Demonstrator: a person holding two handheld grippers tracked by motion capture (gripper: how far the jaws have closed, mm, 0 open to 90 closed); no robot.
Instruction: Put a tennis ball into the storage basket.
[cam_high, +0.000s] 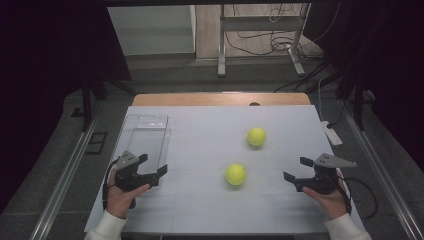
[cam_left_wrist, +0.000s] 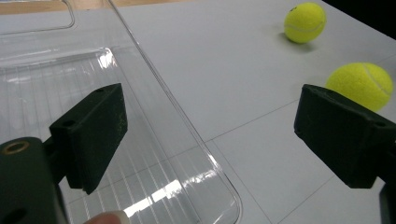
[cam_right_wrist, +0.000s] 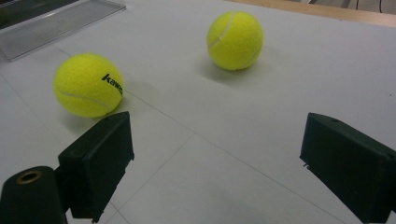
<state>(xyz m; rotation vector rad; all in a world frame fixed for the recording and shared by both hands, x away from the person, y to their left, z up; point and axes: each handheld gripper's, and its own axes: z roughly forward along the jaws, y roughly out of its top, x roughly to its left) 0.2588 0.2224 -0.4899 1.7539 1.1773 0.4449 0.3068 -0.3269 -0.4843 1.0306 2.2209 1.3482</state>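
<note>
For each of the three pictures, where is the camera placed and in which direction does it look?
High view: above the person's side, looking forward and down on the white table; both hands, left gripper and right gripper show.
Left gripper view: along its open jaws, over the clear plastic tray.
Right gripper view: along its open jaws.
All share the two yellow tennis balls.

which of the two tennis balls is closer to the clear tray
The near tennis ball, at the table's middle; the far tennis ball lies farther back and farther from the clear tray.

A lab: dark curtains, floor cables, metal frame.
</note>
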